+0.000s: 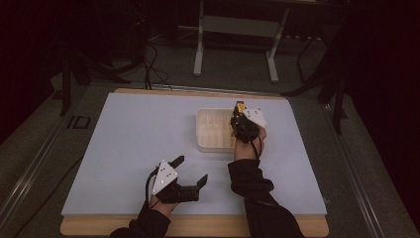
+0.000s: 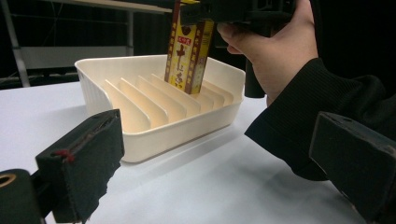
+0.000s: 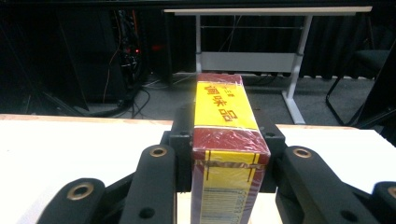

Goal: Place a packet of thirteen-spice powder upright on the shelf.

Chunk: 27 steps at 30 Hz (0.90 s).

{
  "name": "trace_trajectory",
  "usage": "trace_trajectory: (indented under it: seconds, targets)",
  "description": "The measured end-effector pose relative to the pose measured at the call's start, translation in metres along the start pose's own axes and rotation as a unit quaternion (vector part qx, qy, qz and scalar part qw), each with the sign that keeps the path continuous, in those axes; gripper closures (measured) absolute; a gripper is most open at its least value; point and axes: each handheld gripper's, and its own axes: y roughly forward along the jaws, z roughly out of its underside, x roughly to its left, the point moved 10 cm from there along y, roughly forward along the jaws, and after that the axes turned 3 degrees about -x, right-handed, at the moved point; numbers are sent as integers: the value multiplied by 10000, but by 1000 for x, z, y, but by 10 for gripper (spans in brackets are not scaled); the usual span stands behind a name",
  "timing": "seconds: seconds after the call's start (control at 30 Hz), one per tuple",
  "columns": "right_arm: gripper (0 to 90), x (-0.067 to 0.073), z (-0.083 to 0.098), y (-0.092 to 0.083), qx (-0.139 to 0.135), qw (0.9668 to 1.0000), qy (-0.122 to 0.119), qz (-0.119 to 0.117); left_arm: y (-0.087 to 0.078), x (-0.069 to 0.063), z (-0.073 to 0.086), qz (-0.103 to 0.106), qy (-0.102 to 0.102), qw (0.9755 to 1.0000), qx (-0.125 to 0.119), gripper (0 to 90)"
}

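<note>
With right gripper point(image 1: 241, 119) clamped on the upright yellow-and-red box point(image 2: 187, 51), below it over the slotted tray point(image 2: 154, 135), lower straight between two dividers point(image 2: 140, 100), releasing only once seated; keep left gripper point(image 1: 190, 171), jaws apart, clear on tabletop point(image 1: 138, 134).

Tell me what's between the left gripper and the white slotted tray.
Bare table: in the high view nothing lies between the left gripper and the tray.
</note>
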Motion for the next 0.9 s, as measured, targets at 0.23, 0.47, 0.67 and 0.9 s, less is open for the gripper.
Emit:
trace_trajectory:
  seconds: [0.23,0.47,0.67,0.9]
  targets:
    - [679,0,14,5,201,9998,31,22,0,-1,-1,10,1,10000,-18,44]
    - [677,2,25,9,281,9996,51,19,0,0,0,22,-4,10000,-8,44]
    - [676,6,31,10,302,9995,3,-7,0,-1,0,30,11,10000,10,43]
    - [670,8,41,11,334,9994,-13,-32,0,-1,0,32,-7,10000,3,43]
